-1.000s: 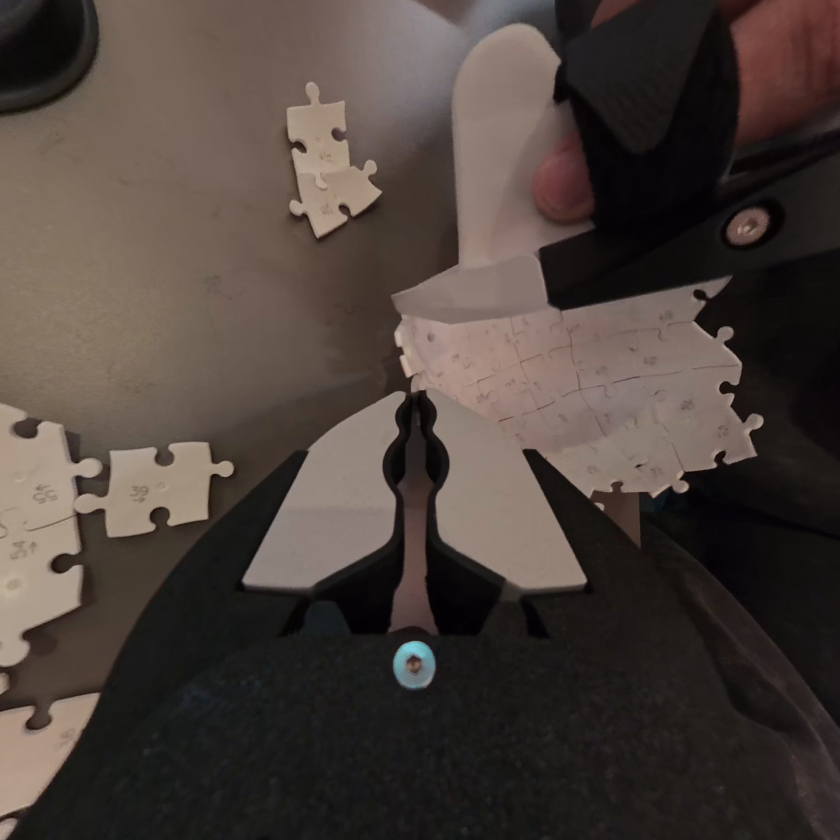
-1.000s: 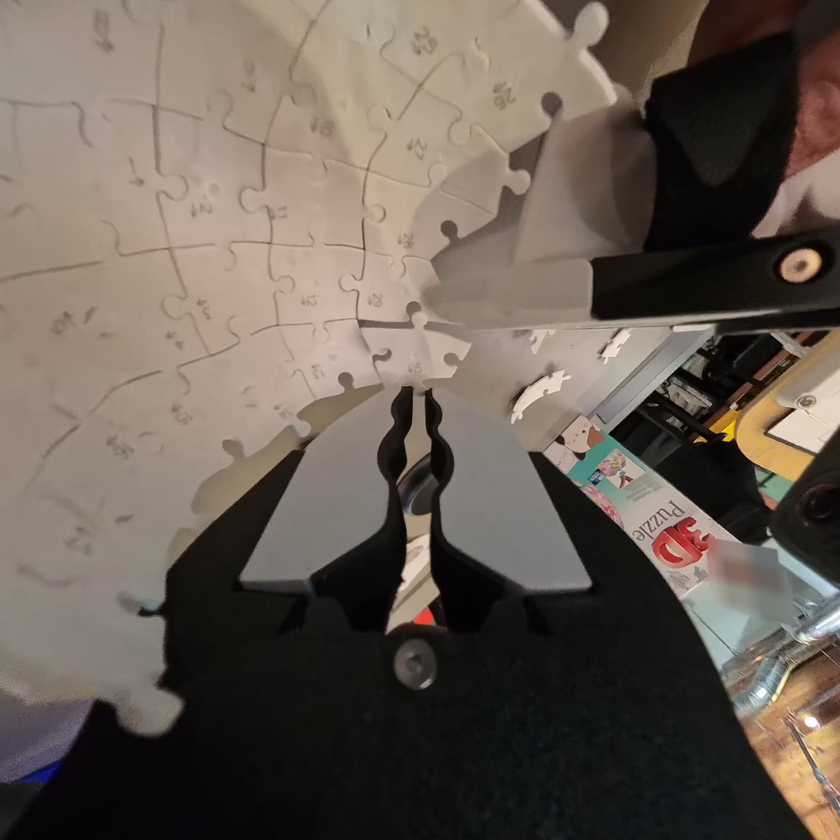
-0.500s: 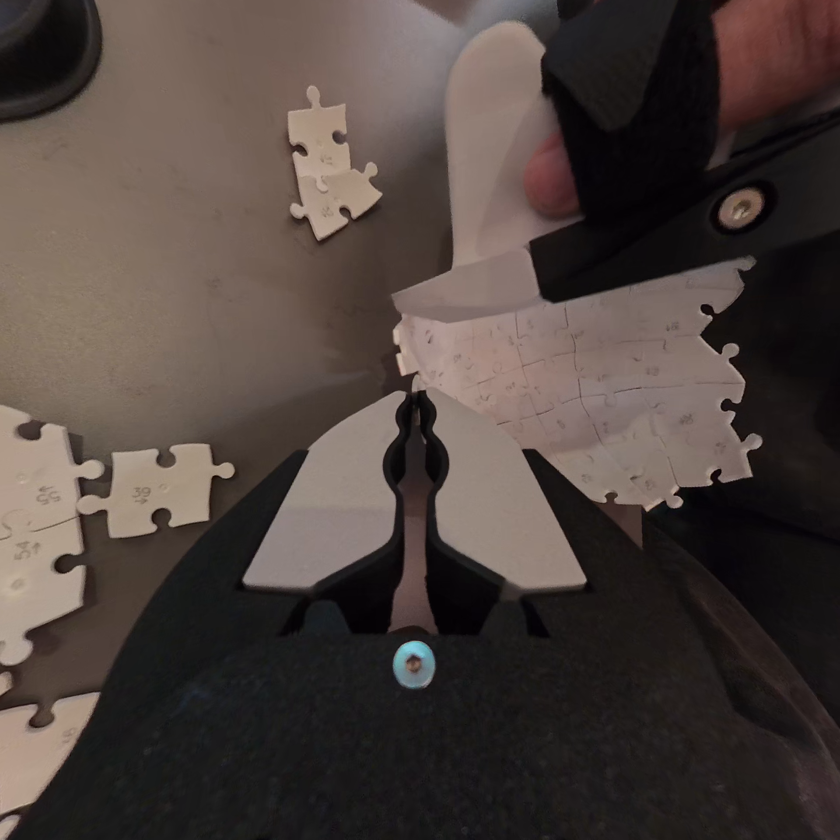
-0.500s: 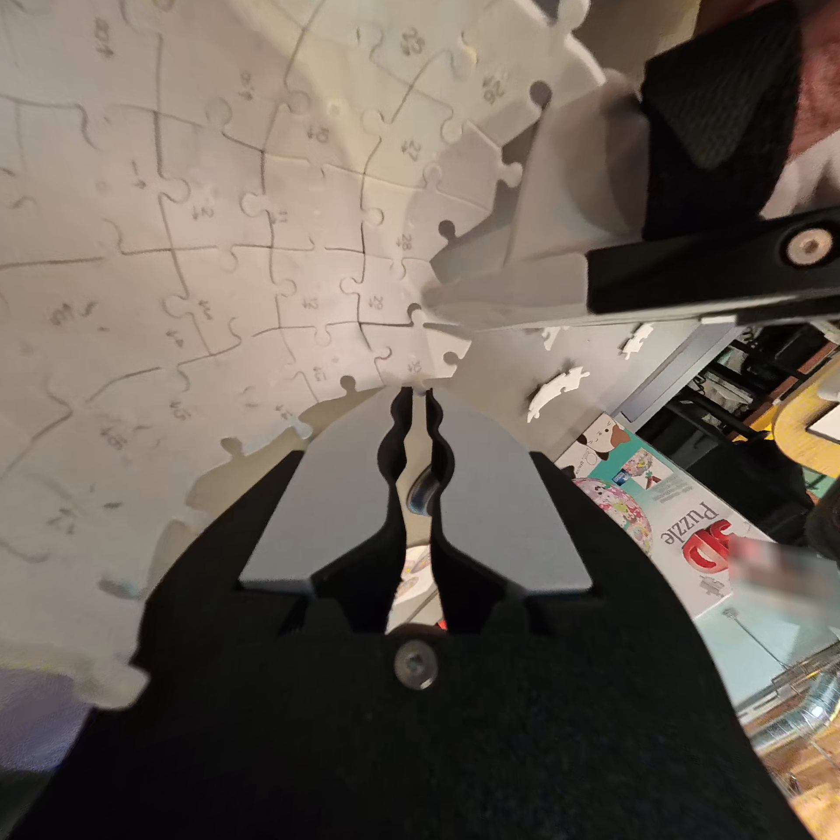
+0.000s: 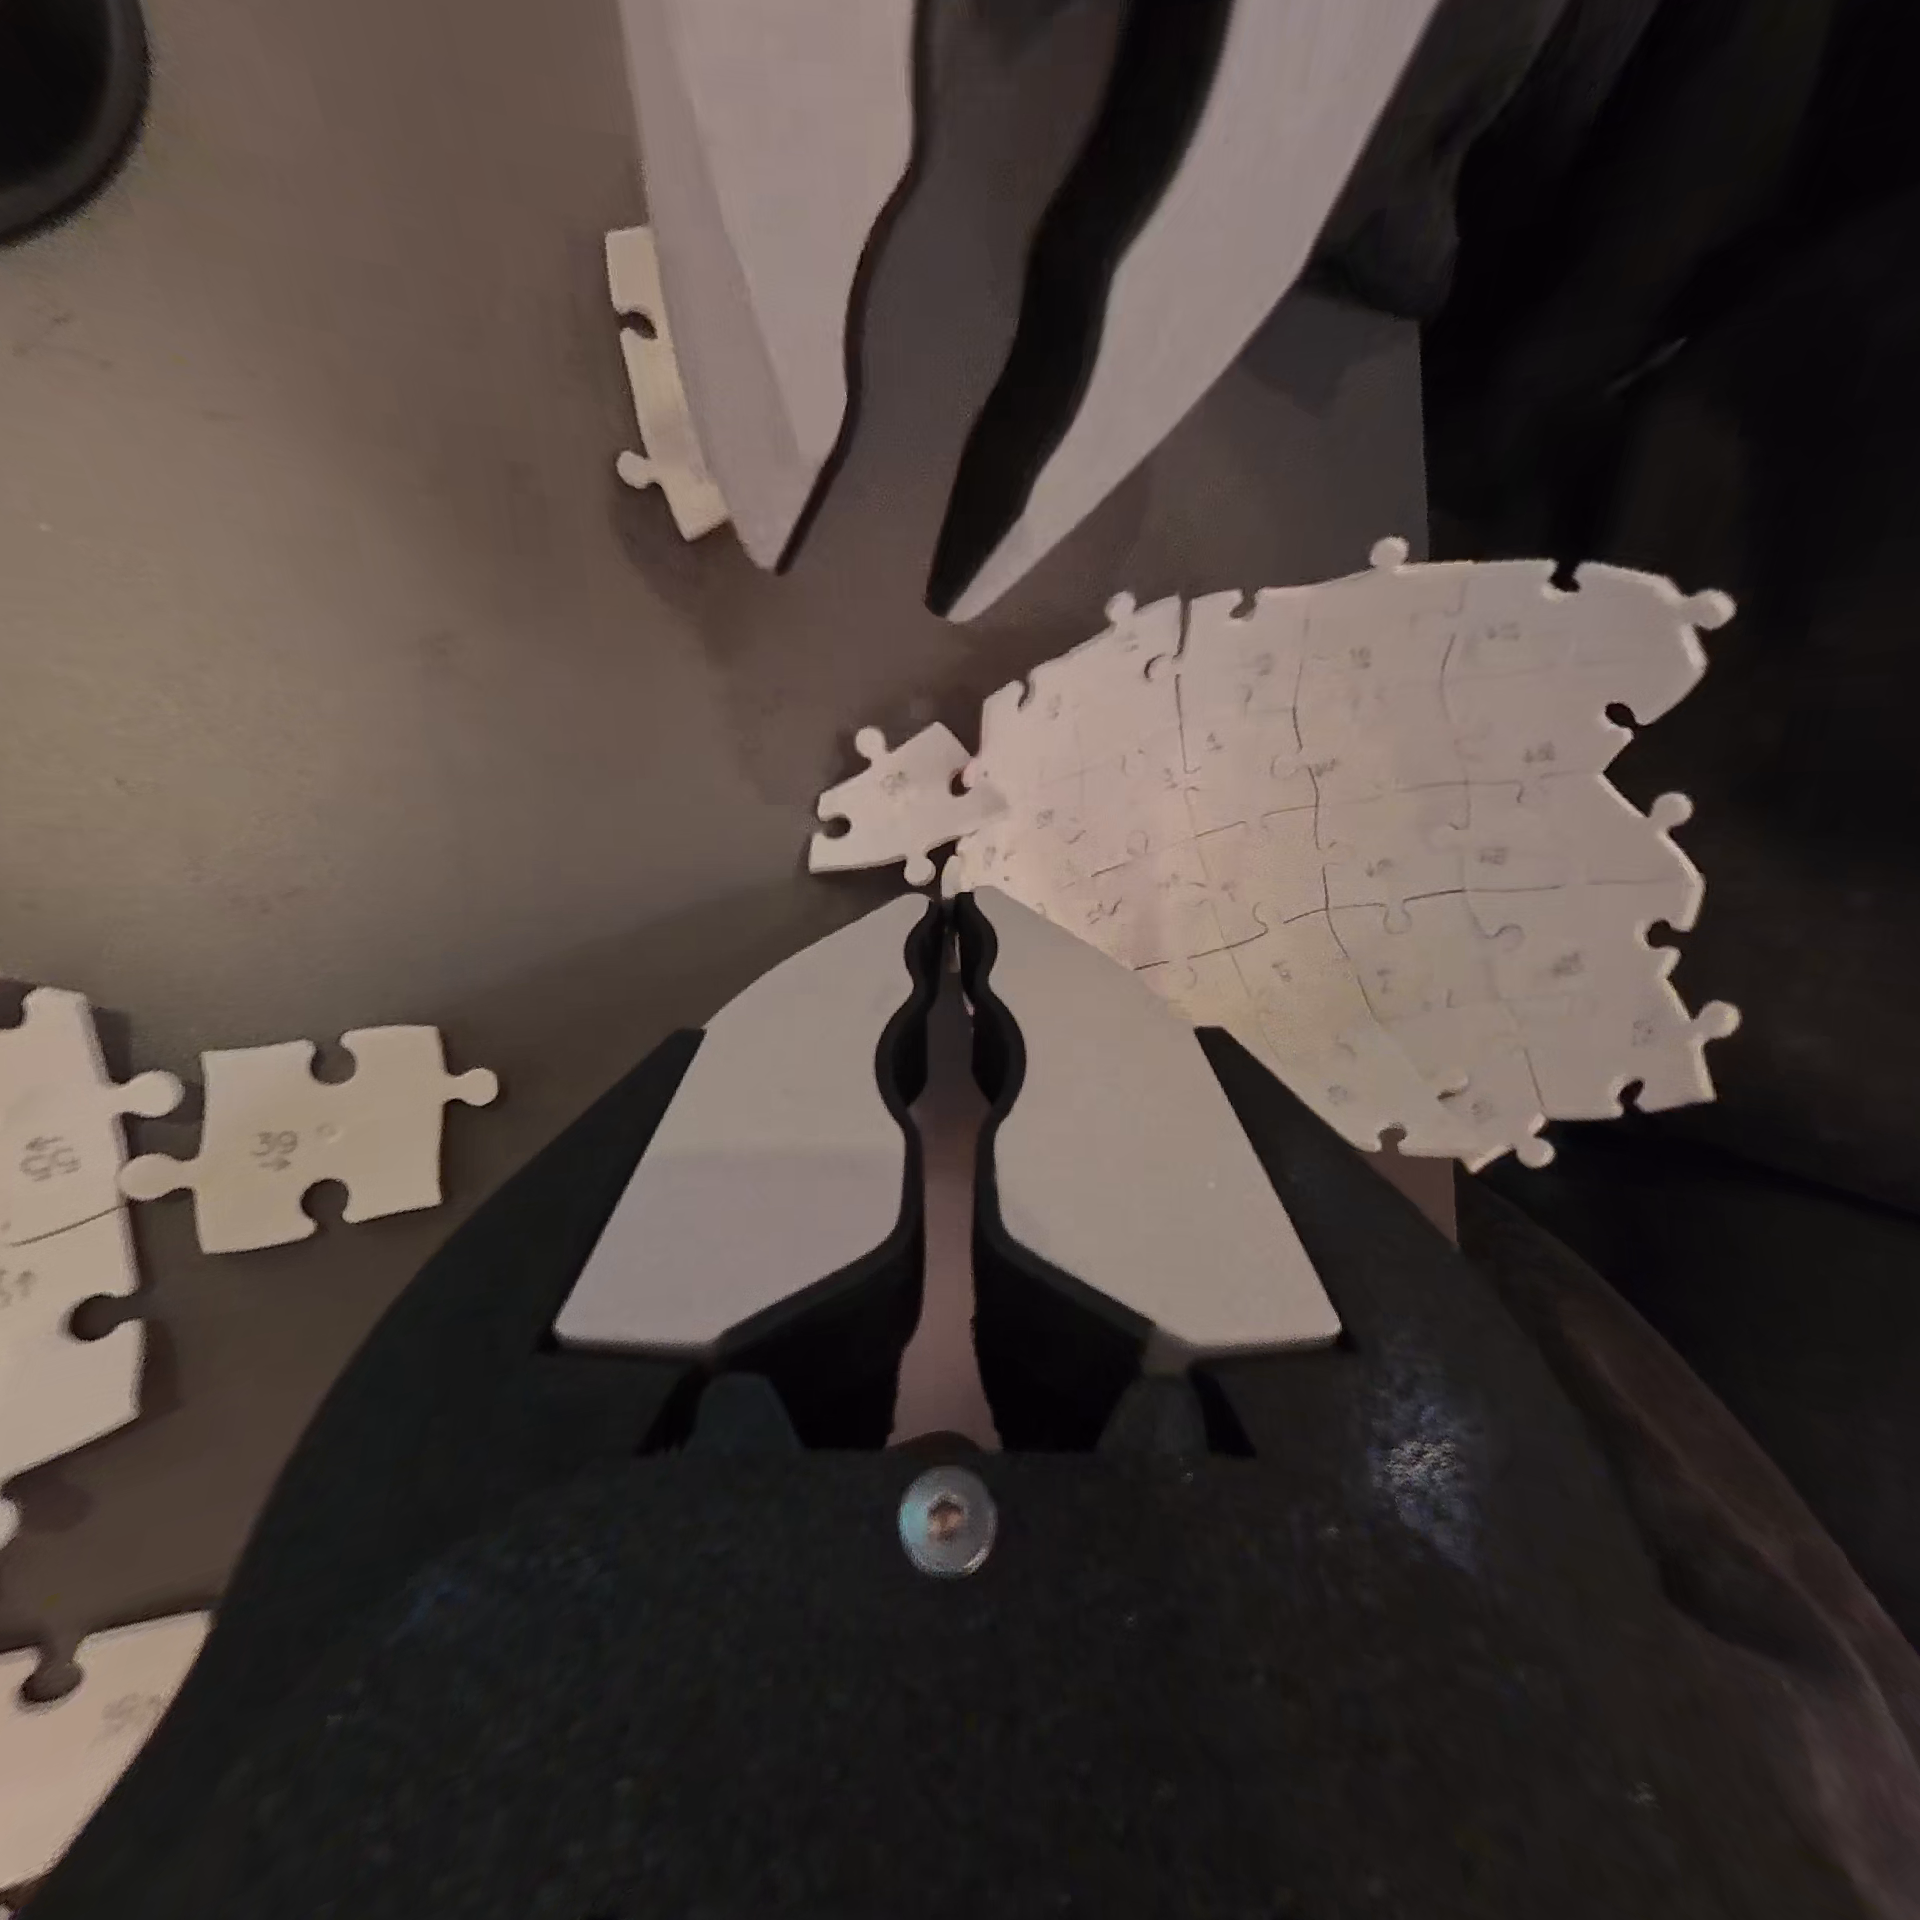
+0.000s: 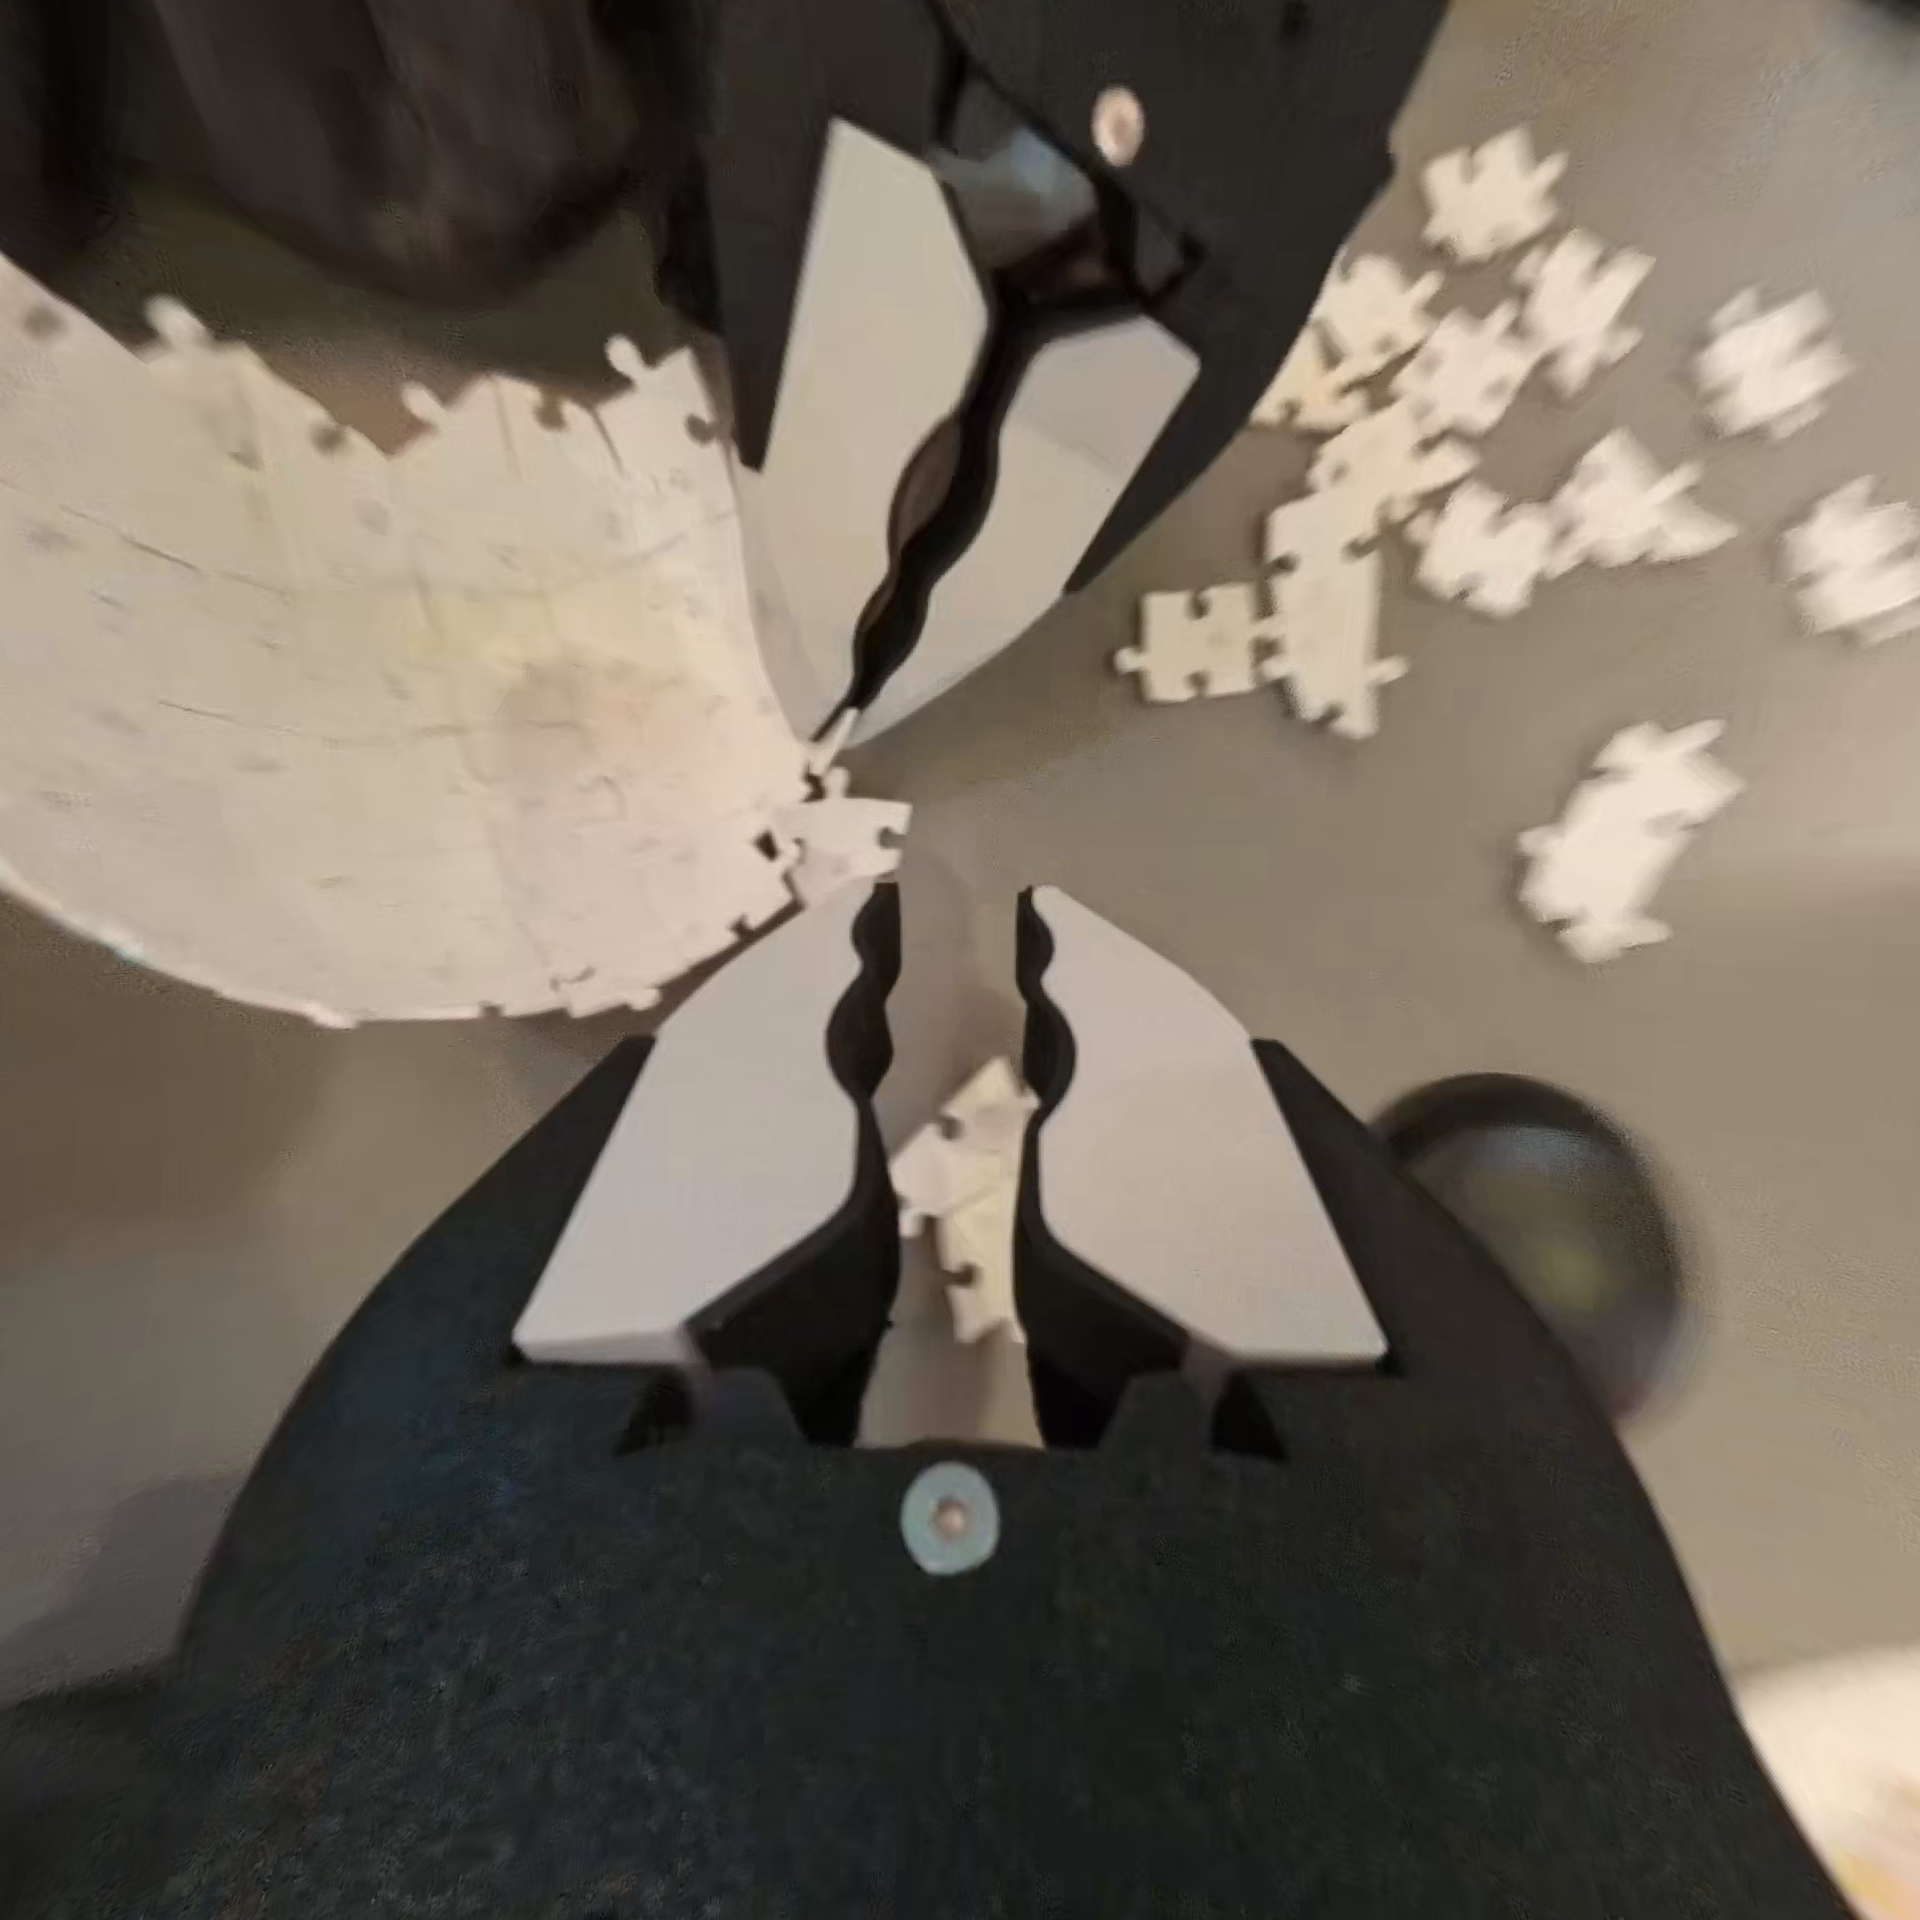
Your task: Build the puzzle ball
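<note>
Half-built puzzle shell held above grey table.

Left gripper clamped on shell's edge; right gripper apart, empty, just beside. Risk: newest piece, loosely seated, popping off if bumped.

The left hand-held gripper pinches the edge of the curved puzzle-ball section. The right hand-held gripper, parted, hovers above over the grey tabletop.

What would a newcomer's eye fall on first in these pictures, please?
The curved white puzzle shell, held at its edge by the shut left gripper, with one piece jutting from its left edge. Then the open right gripper just above it, and loose pieces scattered on the grey table.
</note>
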A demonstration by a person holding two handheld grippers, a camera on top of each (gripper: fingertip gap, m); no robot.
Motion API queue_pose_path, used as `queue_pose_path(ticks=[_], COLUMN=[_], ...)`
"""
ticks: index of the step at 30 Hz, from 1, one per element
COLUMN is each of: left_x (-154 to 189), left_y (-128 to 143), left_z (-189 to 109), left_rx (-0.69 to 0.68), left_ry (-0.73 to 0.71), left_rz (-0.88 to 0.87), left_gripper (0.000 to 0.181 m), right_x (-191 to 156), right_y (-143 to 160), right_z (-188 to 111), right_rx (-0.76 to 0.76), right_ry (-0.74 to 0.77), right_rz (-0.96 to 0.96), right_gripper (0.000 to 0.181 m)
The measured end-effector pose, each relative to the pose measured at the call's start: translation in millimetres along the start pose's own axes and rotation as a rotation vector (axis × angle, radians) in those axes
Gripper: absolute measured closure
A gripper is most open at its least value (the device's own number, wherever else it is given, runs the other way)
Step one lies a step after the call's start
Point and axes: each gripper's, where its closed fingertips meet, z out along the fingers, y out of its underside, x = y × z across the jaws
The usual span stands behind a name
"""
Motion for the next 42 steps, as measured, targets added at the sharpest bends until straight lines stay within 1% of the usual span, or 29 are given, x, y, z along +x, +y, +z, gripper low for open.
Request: queue_pose_path(ticks=[1, 3, 5, 7, 9, 11, 12, 14, 17, 20, 23, 27, 33, 35, 37, 38, 41, 42], left_x=[-0.6, -1.2, -1.1, -1.8, -3.4, -3.9, -3.7, -4.2, -4.3, -4.1, -3.2, -2.9, -3.4, -4.3, -6.0, -6.4, -5.7, -5.3], left_y=[0.8, 0.8, 0.5, 0.8, 1.3, 2.2, 3.2, 4.0, 3.5, 4.5, 6.0, 7.8, 8.1, 6.8, 5.8, 5.2, 1.7, 0.1], left_z=[0.9, 1.5, 1.3, 1.5, 2.2, 2.9, 3.4, 4.1, 5.0, 6.2, 6.3, 6.3, 9.9, 11.5, 12.5, 12.6, 12.2, 12.4], left_rx=[-0.004, -0.006, -0.003, -0.003, -0.003, -0.003, -0.006, -0.007, -0.006, -0.013, -0.015, -0.016, -0.012, -0.006, 0.0, 0.002, 0.019, 0.025], left_ry=[0.002, 0.002, 0.002, 0.004, 0.009, 0.022, 0.032, 0.039, 0.048, 0.056, 0.071, 0.085, 0.127, 0.14, 0.142, 0.141, 0.146, 0.148], left_rz=[-0.004, -0.009, -0.008, -0.017, -0.033, -0.053, -0.064, -0.077, -0.093, -0.117, -0.145, -0.188, -0.289, -0.321, -0.342, -0.346, -0.349, -0.356], left_gripper=[0.179, 0.179, 0.179, 0.179, 0.178, 0.178, 0.178, 0.178, 0.178, 0.178, 0.178, 0.179, 0.179, 0.179, 0.178, 0.179, 0.179, 0.179], right_x=[-5.3, -13.5, -26.9, -43.6, -47.2, -39.1, -34.1, -33.8, -35.0, -32.1, -19.0, -18.2, -16.2, -20.2, -35.4, -43.2, -40.5, -41.4], right_y=[3.6, 2.9, -7.3, -17.4, -15.5, -11.1, -10.8, -13.8, -6.8, 2.1, 15.1, 34.1, 29.5, 18.2, 0.7, -3.8, 5.0, 8.4], right_z=[3.0, 4.4, 0.7, -0.8, 8.3, 17.6, 20.0, 20.8, 24.2, 26.4, 25.2, 25.5, 27.1, 21.1, 14.1, 13.4, 22.8, 25.0], right_rx=[0.041, 0.128, 0.212, 0.242, 0.158, 0.077, 0.06, 0.061, 0.014, -0.003, -0.018, -0.058, -0.043, 0.02, 0.113, 0.132, 0.067, 0.058], right_ry=[-0.093, -0.202, -0.258, -0.247, -0.186, -0.138, -0.132, -0.185, -0.209, -0.183, -0.127, -0.126, -0.088, -0.09, -0.154, -0.189, -0.175, -0.197], right_rz=[0.089, 0.196, 0.192, 0.069, -0.029, -0.064, -0.061, -0.036, -0.038, -0.039, -0.002, 0.014, -0.031, -0.066, -0.096, -0.111, -0.116, -0.104], right_gripper=[0.161, 0.161, 0.169, 0.181, 0.181, 0.181, 0.181, 0.181, 0.181, 0.181, 0.181, 0.181, 0.179, 0.179, 0.181, 0.181, 0.181, 0.181])
